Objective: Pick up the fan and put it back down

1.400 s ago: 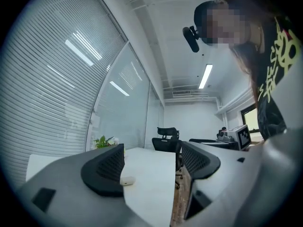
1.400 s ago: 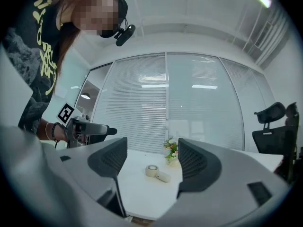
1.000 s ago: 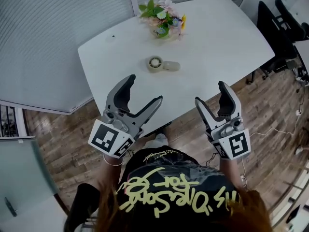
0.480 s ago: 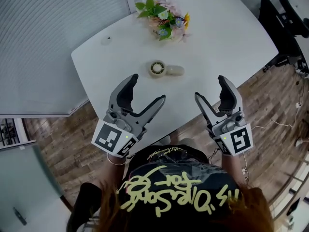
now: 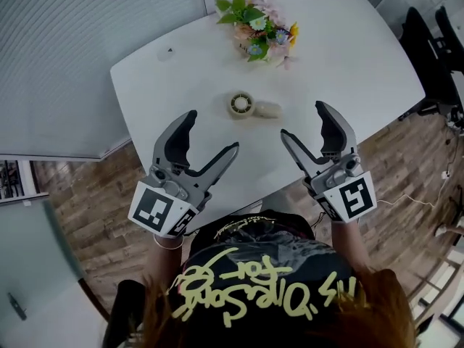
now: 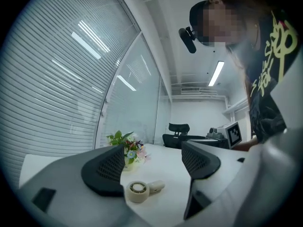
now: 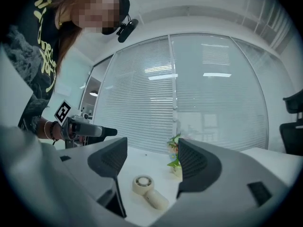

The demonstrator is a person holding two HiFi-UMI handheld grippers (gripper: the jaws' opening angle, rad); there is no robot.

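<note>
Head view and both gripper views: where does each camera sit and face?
Head view: on the head, steeply down at table, fan, flowers; left gripper, right gripper, shirt show.
Left gripper view: along its open jaws toward the fan; torso shows.
Right gripper view: likewise toward the fan; left gripper shows.
All three share the fan.

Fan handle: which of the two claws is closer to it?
Right. The right gripper hovers open, short of the fan and to its right, on the handle side. The left gripper, also open, hovers to its left, on the round-head side.
</note>
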